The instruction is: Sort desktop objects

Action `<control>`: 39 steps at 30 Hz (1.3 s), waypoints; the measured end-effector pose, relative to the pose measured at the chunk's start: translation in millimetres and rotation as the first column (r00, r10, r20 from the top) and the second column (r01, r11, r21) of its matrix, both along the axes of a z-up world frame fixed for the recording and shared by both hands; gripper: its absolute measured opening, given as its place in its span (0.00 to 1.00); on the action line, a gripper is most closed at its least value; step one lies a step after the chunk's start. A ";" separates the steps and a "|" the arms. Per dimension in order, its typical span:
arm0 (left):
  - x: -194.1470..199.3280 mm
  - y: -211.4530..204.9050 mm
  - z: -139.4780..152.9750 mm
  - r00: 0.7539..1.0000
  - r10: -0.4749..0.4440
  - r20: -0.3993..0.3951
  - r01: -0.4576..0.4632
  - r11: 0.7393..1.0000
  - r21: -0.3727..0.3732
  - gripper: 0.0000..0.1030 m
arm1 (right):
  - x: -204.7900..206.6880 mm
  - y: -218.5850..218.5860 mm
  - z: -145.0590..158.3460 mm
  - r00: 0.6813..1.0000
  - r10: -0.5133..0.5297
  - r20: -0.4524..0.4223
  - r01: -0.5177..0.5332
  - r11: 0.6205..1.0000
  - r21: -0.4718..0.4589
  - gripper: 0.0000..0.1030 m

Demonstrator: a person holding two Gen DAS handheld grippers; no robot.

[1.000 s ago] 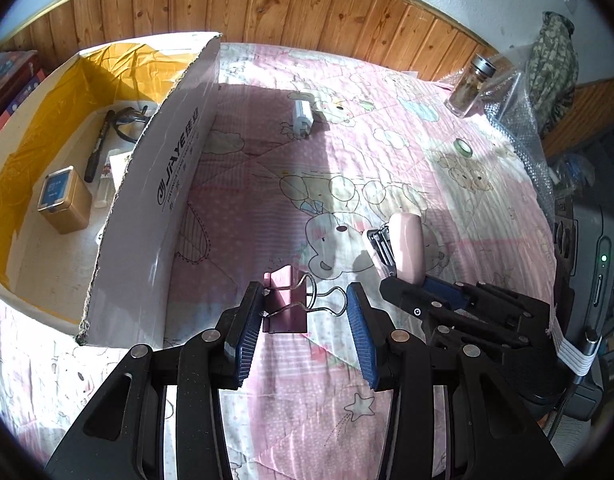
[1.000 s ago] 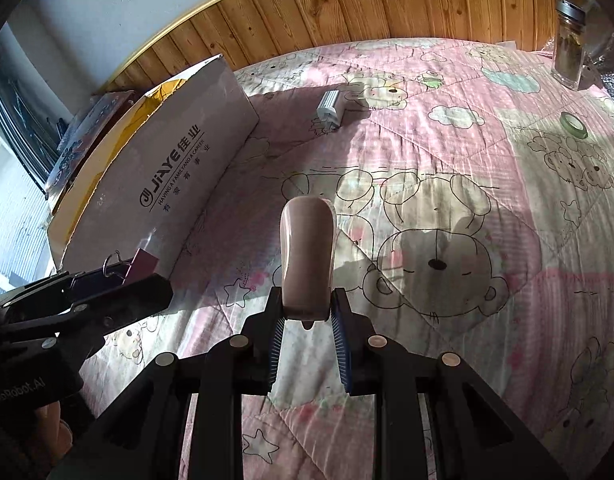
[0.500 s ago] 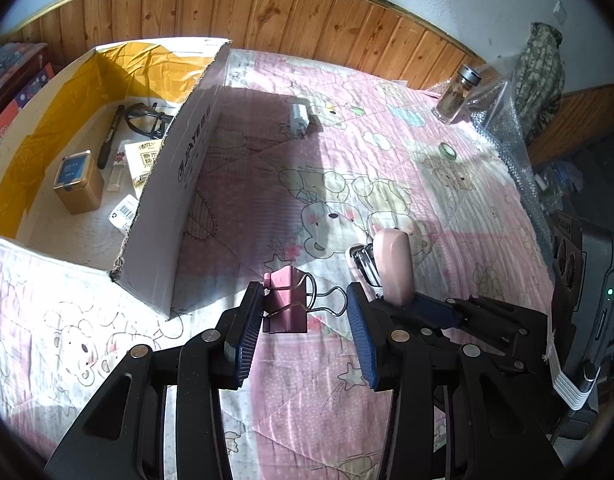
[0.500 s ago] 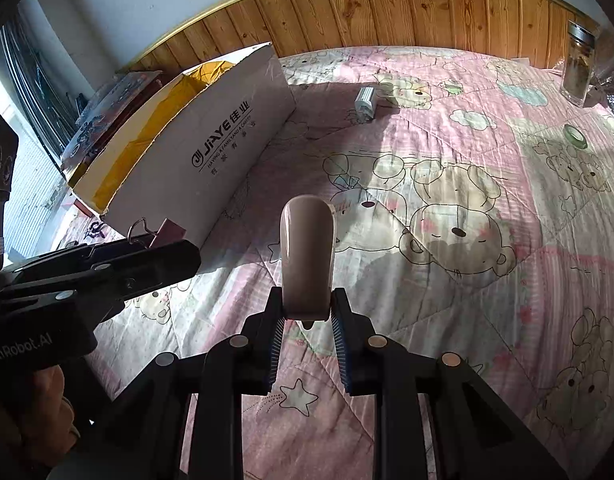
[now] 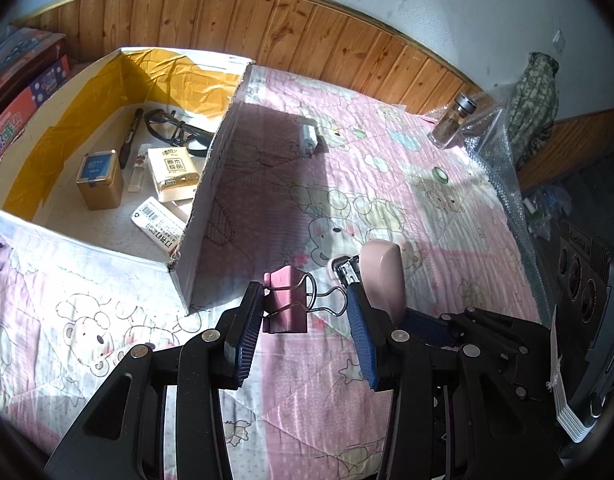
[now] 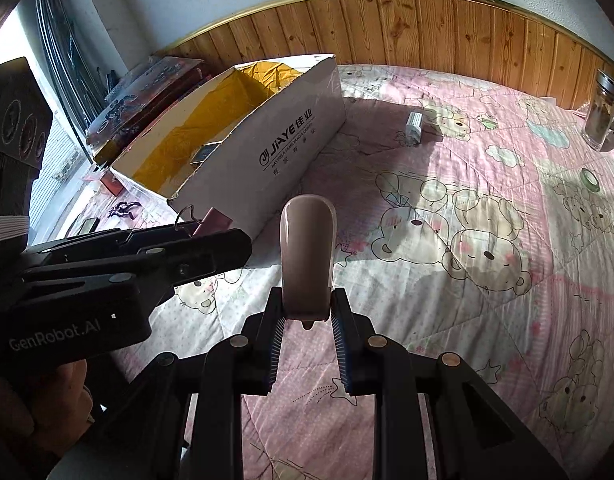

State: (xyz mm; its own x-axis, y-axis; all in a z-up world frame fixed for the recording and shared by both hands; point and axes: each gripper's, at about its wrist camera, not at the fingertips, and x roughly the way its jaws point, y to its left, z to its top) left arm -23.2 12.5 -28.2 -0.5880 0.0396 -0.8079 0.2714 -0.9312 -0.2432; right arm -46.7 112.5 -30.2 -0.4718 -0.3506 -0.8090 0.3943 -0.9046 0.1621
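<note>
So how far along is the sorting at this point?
Partly done. The cardboard box already holds a gold tin, a marker, glasses and small packets. In hand: the left gripper holds a pink binder clip, the right gripper a pink stapler. Left on the quilt: a white charger, a tape roll, a jar.

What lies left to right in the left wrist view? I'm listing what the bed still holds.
Open white cardboard box → small white charger plug → green tape roll → metal-lidded glass jar → crinkled clear plastic bag.
</note>
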 end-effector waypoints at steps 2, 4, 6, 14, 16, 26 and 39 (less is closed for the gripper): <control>2.6 -5.0 4.5 1.000 0.006 -0.012 -0.006 1.000 0.007 0.42 | 1.2 -6.3 4.3 1.000 0.012 -0.006 -0.012 1.000 -0.003 0.24; 5.1 -10.5 9.3 1.000 0.015 -0.023 -0.015 1.000 0.013 0.42 | 2.2 -12.3 8.5 1.000 0.024 -0.012 -0.024 1.000 -0.006 0.24; 7.6 -16.4 14.4 0.999 0.024 -0.035 -0.023 1.000 0.019 0.42 | 2.3 -18.4 12.6 0.999 0.037 -0.018 -0.037 0.999 -0.005 0.24; 13.4 -40.5 33.2 0.996 0.052 -0.073 -0.051 0.998 0.028 0.42 | 2.2 -41.3 33.0 0.995 0.082 -0.053 -0.082 0.997 -0.003 0.24; 14.7 -46.4 37.2 0.995 0.062 -0.083 -0.060 0.998 0.027 0.42 | 1.1 -46.7 37.7 0.994 0.090 -0.061 -0.091 0.996 -0.002 0.24; 18.5 -85.4 52.3 0.987 0.114 -0.111 -0.111 0.993 0.033 0.42 | -9.1 -71.4 56.4 0.987 0.133 -0.088 -0.133 0.991 0.006 0.24; 12.5 -128.3 53.8 0.981 0.162 -0.105 -0.158 0.986 0.047 0.42 | -26.1 -102.2 66.2 0.979 0.178 -0.096 -0.177 0.984 0.012 0.24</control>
State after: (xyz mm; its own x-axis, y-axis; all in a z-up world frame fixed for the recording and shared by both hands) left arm -10.8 -115.8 25.6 -0.6728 -0.0326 -0.7391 0.3866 -0.8672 -0.3137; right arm -72.7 10.3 36.0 -0.4778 -0.4330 -0.7643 0.5623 -0.8192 0.1126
